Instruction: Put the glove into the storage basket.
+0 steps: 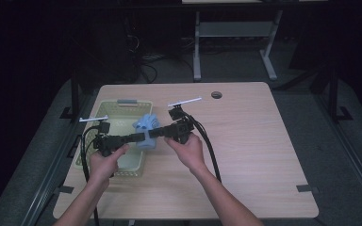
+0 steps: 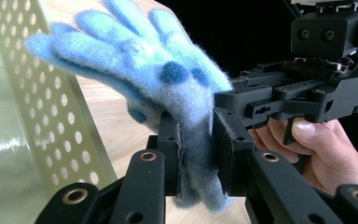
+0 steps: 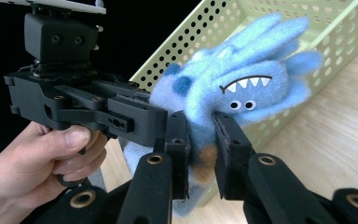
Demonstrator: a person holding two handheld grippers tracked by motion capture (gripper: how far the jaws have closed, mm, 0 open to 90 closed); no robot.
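Fluffy blue gloves [image 1: 147, 127] with a toothy monster face [image 3: 242, 93] hang in the air over the right edge of a pale green perforated basket [image 1: 114, 109]. Both grippers hold them from opposite sides. My left gripper [image 1: 140, 136] comes in from the left and is shut on the cuff end [image 2: 198, 154]. My right gripper [image 1: 156, 133] comes in from the right, and its pads pinch the same cuff [image 3: 200, 154]. The gloves' fingers [image 2: 121, 42] stick up and away, toward the basket wall [image 2: 51, 116]. A hand grips each gripper's handle.
The basket stands at the table's left side, its inside looking bare. The wooden table [image 1: 254, 155] stretches wide to the right, with a round cable hole [image 1: 216, 94] near its far edge. Cables trail from both grippers toward the near edge.
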